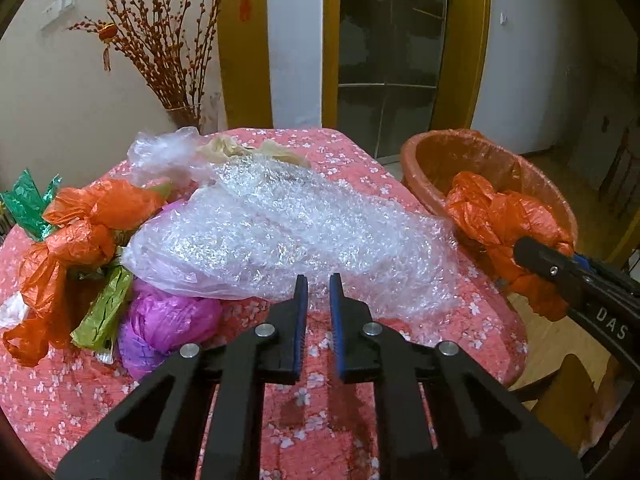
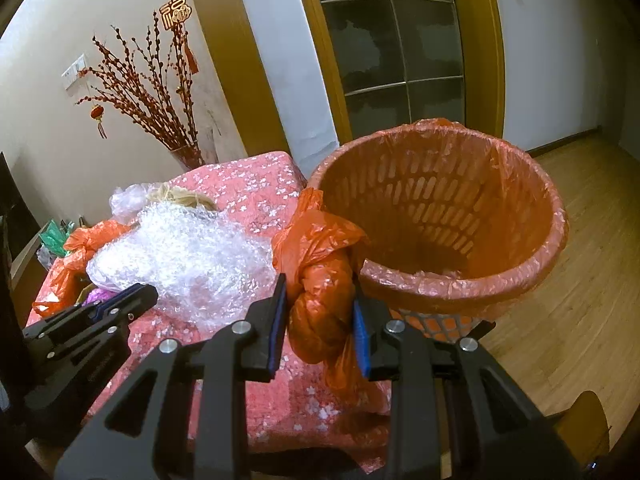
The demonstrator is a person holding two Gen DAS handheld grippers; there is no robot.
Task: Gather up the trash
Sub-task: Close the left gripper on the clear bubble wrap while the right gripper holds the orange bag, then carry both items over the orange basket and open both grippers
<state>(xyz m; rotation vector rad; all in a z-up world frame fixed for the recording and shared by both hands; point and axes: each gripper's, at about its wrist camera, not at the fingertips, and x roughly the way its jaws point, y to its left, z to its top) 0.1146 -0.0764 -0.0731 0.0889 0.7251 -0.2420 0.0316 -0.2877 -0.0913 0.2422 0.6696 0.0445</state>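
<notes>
One knotted orange bag [image 2: 320,280] is on its way to the bin, with plenty more trash waiting.

The right gripper [image 2: 320,320] is clamped on the bag, holding it just beside the rim of the lined basket [image 2: 460,284], presumably to drop it in. The left gripper [image 1: 318,300], jaws slightly apart and gripping nothing, hovers at the near edge of the bubble wrap [image 1: 280,232] on the table [image 1: 60,392], likely its next pick.
</notes>
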